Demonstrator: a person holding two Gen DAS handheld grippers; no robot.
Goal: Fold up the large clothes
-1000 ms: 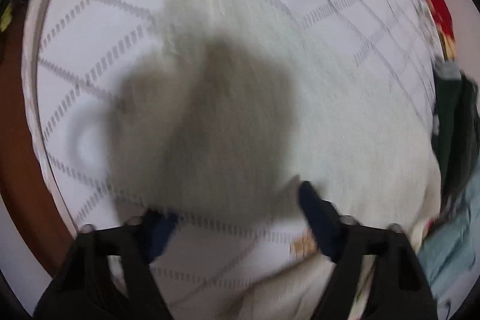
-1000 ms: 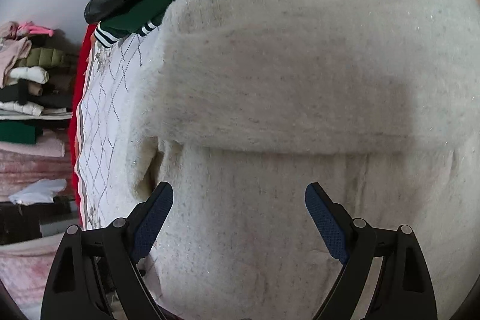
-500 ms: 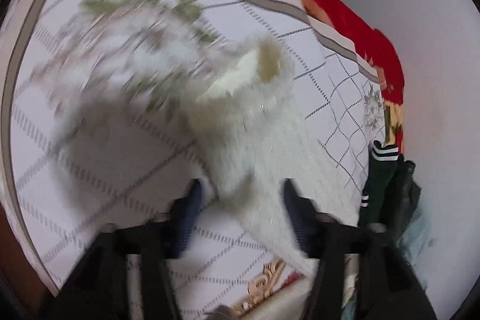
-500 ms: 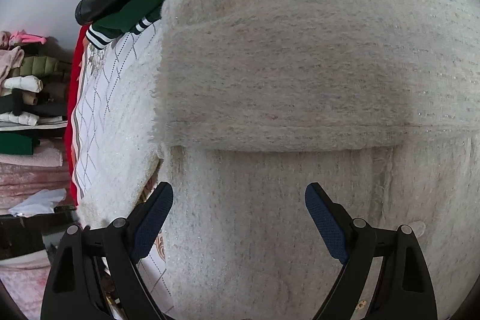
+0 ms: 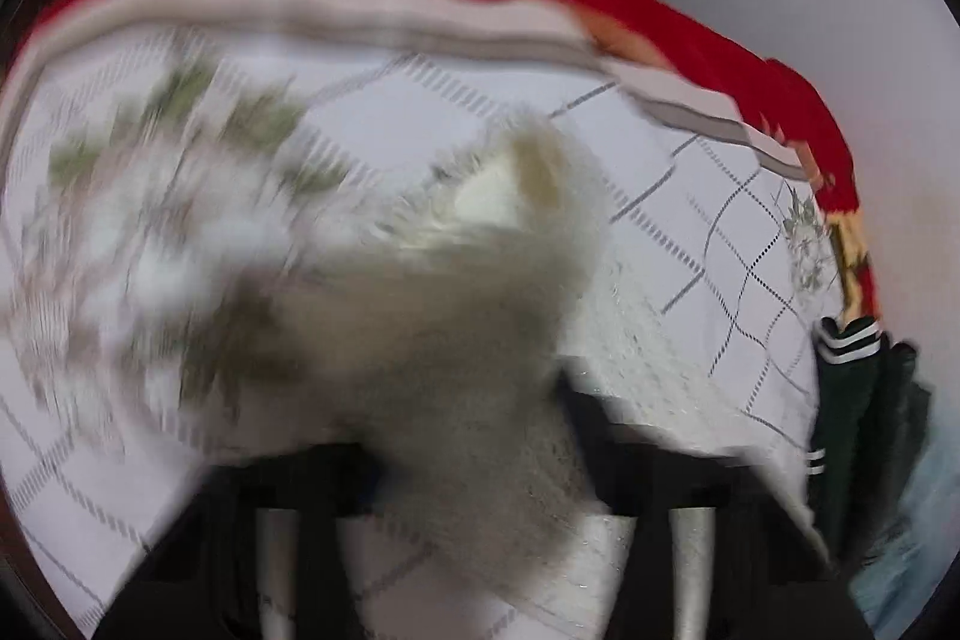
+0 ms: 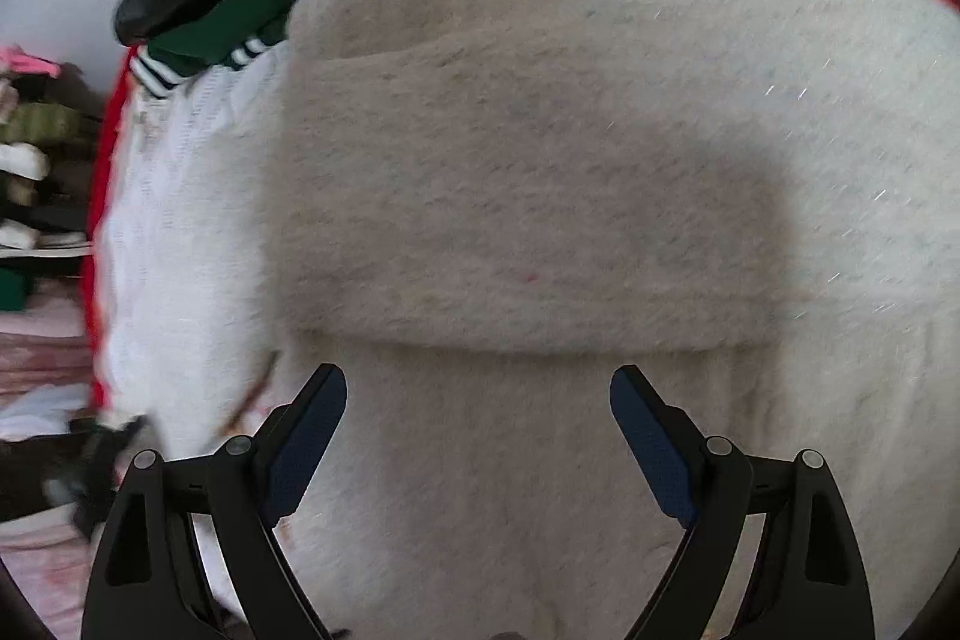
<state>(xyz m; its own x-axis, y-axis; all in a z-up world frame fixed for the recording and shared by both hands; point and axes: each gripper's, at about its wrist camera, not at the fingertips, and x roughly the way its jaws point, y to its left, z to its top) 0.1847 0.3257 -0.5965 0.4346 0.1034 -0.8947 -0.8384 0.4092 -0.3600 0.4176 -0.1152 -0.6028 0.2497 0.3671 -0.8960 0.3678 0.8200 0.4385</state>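
Left tool (image 5: 474,466) closing on sweater sleeve (image 5: 480,292); right tool (image 6: 478,436) gapes over sweater (image 6: 540,160).

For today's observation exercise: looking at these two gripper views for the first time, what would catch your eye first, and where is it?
The fluffy cream sweater fills the right wrist view, one sleeve folded across its body, with the open right gripper hovering over it. In the blurred left view, the left gripper is closing on the other sleeve, which lies between its jaws over the white quilted cover, edged by a red blanket.

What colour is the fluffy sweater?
Creamy white. The sweater shows best in the right wrist view, where it fills most of the picture.
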